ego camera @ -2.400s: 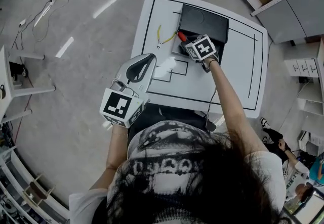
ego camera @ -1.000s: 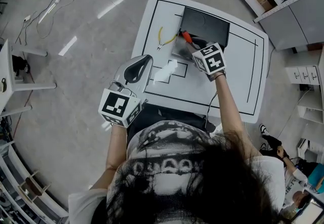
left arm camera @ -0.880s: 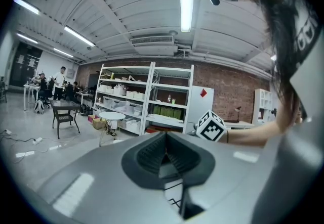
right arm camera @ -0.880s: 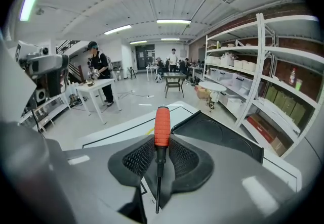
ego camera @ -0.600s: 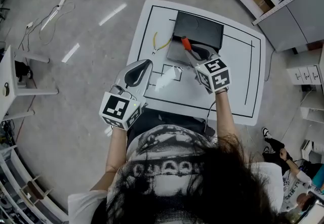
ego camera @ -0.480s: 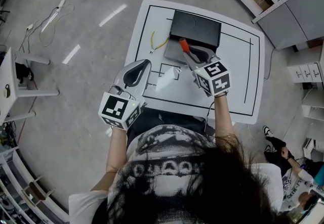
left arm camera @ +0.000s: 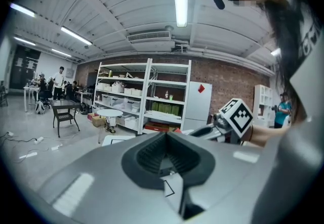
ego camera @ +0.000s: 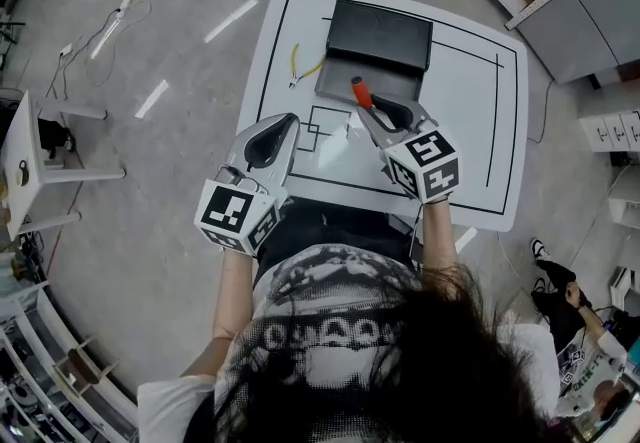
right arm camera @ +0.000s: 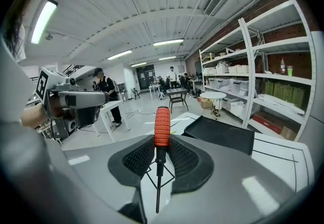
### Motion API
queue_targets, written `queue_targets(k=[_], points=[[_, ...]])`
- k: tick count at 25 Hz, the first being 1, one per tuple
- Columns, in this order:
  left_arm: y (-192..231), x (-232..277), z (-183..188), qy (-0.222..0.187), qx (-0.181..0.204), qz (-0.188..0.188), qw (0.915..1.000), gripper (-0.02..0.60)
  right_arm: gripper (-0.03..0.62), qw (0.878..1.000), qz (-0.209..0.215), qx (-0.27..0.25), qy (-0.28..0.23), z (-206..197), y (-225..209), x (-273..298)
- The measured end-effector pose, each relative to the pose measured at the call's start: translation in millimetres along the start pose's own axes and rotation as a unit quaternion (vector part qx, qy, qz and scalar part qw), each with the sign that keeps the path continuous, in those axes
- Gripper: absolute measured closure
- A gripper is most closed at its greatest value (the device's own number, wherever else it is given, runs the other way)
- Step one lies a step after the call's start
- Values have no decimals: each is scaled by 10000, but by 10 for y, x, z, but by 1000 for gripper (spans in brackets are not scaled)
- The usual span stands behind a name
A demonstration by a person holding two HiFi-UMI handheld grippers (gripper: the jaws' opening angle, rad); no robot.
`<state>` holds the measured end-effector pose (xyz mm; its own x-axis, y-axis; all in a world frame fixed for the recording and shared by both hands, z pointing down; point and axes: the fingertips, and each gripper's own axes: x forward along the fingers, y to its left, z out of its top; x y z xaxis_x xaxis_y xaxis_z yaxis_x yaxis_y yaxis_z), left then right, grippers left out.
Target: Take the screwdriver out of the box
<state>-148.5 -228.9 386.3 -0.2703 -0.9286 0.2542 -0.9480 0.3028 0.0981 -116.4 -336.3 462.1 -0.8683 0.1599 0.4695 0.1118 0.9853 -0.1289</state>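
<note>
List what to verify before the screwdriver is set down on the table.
1. Grip: right gripper jaws closed on the screwdriver just below its orange handle. Ok.
2. Clear of the box: the shaft hangs over the table and the box lies beyond. Ok.
3. Set-down spot: the table below the shaft is bare apart from its printed lines. Ok.
4. Pliers: left of the box, out of the way. Ok.
5. Left gripper: shut, empty, off to the side. Ok.
6. Tip height above the table: cannot tell.

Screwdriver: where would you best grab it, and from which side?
By the black neck just below the ribbed orange handle, as the right gripper holds the screwdriver now. Come from the side, across its length: it is long and thin, so the fingers close squarely.
</note>
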Motion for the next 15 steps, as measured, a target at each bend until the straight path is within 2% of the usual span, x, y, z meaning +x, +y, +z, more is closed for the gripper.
queue_targets(k=[6,15], points=[[-165,-91,-7,65,39,-29,10000,581,503,9999,76,63,-15,-93,113,-110],[-158,-392,-11,11,54,-33,10000,581,503,9998,192,78,79,-177,521,-179]])
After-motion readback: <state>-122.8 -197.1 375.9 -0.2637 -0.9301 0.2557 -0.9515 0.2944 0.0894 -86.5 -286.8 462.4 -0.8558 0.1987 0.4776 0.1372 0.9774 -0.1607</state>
